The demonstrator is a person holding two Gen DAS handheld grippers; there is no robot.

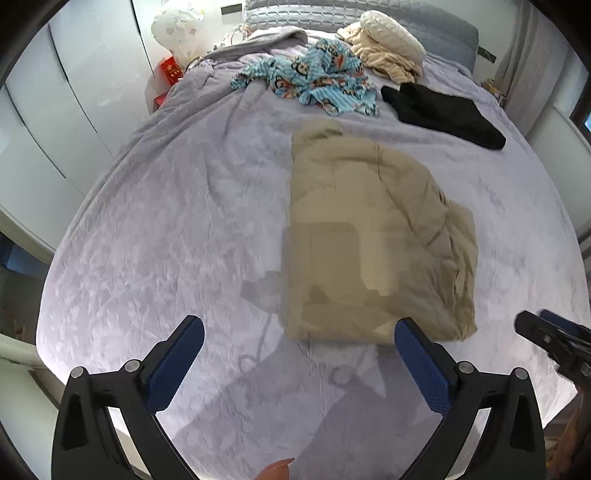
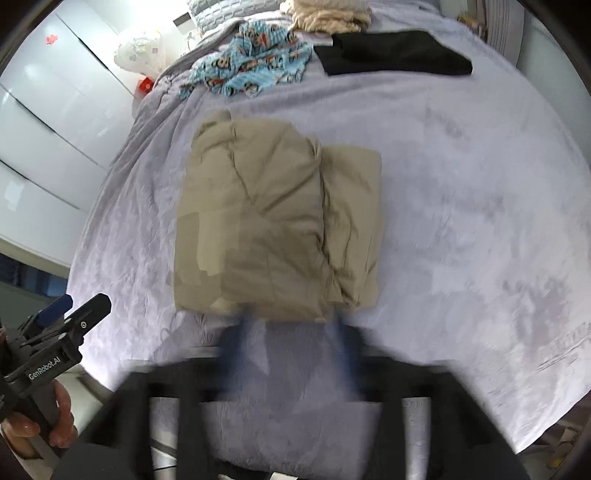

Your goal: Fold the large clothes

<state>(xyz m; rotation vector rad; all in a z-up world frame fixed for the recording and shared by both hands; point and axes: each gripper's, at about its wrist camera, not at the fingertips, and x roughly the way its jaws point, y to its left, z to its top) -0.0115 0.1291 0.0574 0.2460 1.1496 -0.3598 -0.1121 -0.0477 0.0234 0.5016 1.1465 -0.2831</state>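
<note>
Black left claw [image 1: 299,332], blue pads, silver screws, "GenRobot.AI" lettering

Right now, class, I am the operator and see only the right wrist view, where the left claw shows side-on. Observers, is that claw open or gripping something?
Observer: In the left wrist view the left claw stands wide open, with only lilac bedspread between its fingers.
Operator: Is the folded tan garment in its grasp?
Observer: No. In that view the folded tan garment lies beyond the fingers, and only one fingertip overlaps its near edge.
Operator: What sits past the top of my picture?
Observer: A pale quilted pillow rests on the crumpled beige blanket at the head of the bed.
</note>
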